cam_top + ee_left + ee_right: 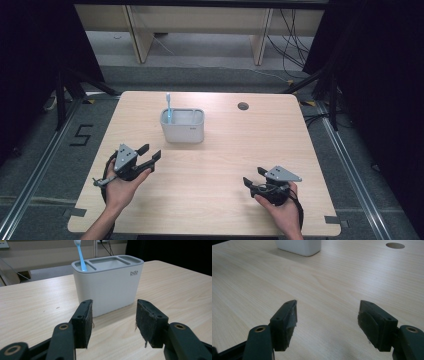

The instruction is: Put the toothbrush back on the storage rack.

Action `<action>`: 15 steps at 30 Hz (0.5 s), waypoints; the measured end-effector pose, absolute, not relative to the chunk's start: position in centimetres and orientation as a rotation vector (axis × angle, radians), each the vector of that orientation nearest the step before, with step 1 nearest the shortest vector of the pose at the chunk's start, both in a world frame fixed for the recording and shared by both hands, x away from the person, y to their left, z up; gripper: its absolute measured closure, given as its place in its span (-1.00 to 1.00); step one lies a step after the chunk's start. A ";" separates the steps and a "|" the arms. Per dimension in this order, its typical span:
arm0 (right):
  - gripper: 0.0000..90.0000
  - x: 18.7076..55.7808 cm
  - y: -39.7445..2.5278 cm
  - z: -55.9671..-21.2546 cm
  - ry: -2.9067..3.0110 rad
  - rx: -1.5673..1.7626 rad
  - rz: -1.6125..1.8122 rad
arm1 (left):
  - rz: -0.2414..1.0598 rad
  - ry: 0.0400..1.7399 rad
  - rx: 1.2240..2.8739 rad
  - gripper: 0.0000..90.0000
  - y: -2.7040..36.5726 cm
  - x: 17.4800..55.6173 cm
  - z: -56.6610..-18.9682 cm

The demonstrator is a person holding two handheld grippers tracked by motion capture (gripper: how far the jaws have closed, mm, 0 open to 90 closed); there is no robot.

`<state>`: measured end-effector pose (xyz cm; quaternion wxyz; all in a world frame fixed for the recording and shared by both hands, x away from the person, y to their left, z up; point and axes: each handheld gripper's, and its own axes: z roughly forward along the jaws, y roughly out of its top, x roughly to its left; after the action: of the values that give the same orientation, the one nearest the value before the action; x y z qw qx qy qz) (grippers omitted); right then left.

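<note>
A white three-compartment holder point(183, 126) stands on the wooden table point(210, 170), back of centre. A light blue toothbrush point(169, 107) stands upright in its left compartment. The left gripper view has the holder point(107, 285) close ahead, the toothbrush point(80, 255) leaning in its left slot. My left gripper point(150, 152) is open and empty, a short way in front and left of the holder; its jaws point(113, 322) are spread. My right gripper point(254, 176) rests open and empty near the front right, jaws point(327, 320) apart over bare wood, with the holder's base point(299, 246) far off.
A round cable hole point(243, 106) sits in the table near the back right, also the dark hole point(395, 245) in the right gripper view. Beyond the table are wooden furniture legs point(137, 35), cables point(292, 40) and dark curtains at both sides.
</note>
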<state>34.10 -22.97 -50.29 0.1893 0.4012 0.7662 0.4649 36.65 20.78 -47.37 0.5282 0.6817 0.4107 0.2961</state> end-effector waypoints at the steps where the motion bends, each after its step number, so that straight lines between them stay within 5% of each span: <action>1: -0.27 34.1 -23.0 -50.3 2.153 1.122 1.304 | 0.709 0.981 1.627 0.04 20.8 36.5 -47.5; 15: -0.27 34.0 -23.0 -50.3 2.143 1.121 1.285 | 0.706 0.969 1.666 -0.02 21.4 34.5 -50.4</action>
<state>34.03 -22.96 -50.27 0.2001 0.4011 0.7667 0.4596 34.53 21.45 -50.36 0.5181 0.6941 0.4039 0.2944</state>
